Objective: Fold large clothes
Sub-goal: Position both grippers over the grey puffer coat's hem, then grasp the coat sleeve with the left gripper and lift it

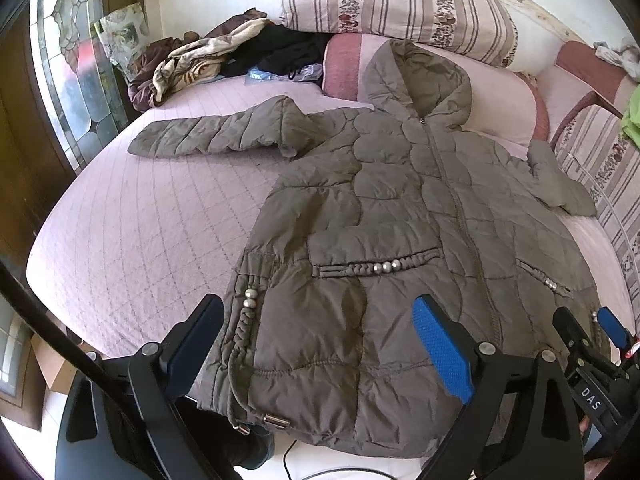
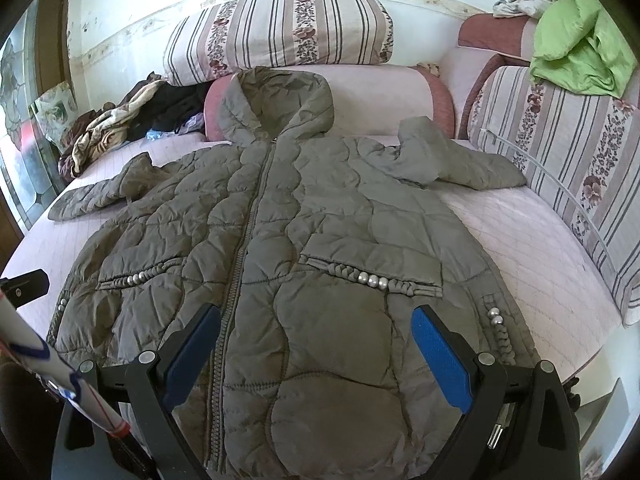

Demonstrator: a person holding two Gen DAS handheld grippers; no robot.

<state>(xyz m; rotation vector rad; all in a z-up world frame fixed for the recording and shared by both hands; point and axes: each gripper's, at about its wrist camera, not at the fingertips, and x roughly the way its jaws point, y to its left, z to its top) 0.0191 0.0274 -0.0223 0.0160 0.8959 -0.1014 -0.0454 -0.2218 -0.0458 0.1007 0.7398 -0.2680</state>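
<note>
An olive-grey quilted hooded jacket (image 1: 384,216) (image 2: 280,248) lies face up and zipped on the pink bed, hood toward the pillows. Its left sleeve (image 1: 208,132) stretches out flat; its right sleeve (image 2: 452,156) bends outward. My left gripper (image 1: 320,340) hovers open over the hem's left half, blue pads wide apart with nothing between them. My right gripper (image 2: 316,348) stands open over the hem's right half beside the zip (image 2: 244,248), also holding nothing. In the left wrist view the right gripper (image 1: 588,328) shows at the lower right edge.
The bed's pink quilted cover (image 1: 132,232) has bare room left of the jacket. Striped floral pillows (image 2: 280,28) (image 2: 568,152) line the back and right. A heap of clothes (image 1: 224,60) sits at the back left, a green cloth (image 2: 580,52) at the far right.
</note>
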